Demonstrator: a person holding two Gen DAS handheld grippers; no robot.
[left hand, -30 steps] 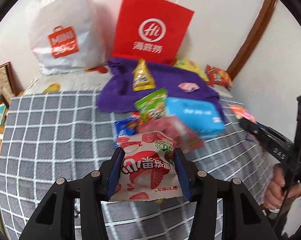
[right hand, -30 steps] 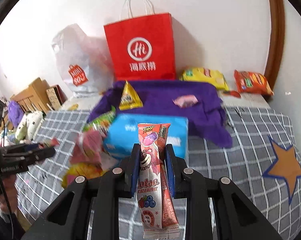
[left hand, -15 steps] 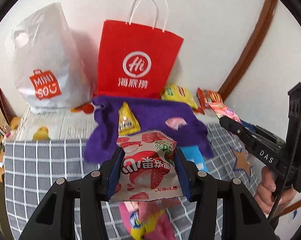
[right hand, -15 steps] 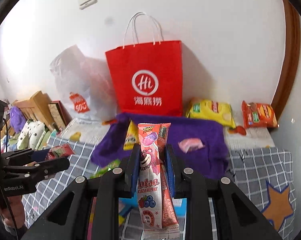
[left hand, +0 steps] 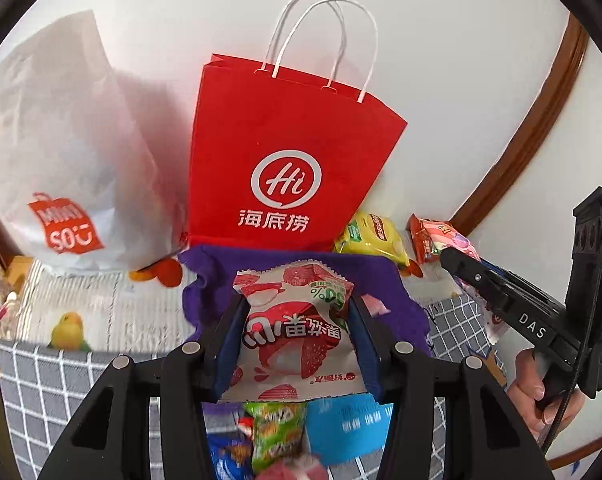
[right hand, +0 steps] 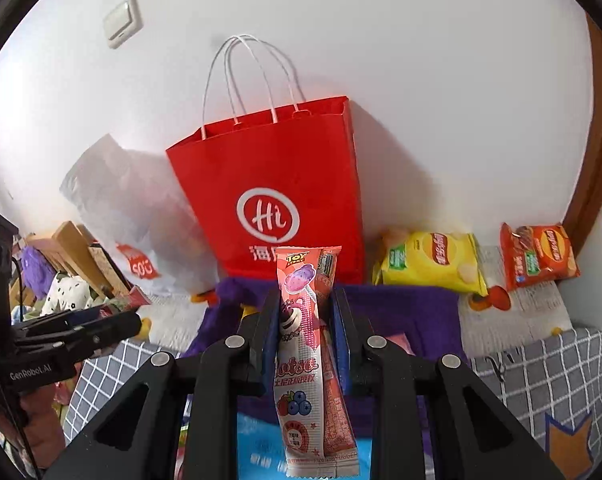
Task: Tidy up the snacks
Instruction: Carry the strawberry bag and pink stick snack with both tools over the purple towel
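Note:
My left gripper is shut on a white and red strawberry snack packet, held up in front of the red paper bag. My right gripper is shut on a long pink Lotso snack stick packet, also raised before the red bag, whose top stands open. Each gripper shows in the other's view: the right one at the right edge, the left one at the left edge.
A white Miniso plastic bag stands left of the red bag. A purple cloth lies before it. Yellow and orange chip bags lie by the wall. A blue pack and green packet lie below.
Both grippers have risen and moved closer to the red bag with their packets still held. The snacks on the checked cover have dropped low in view.

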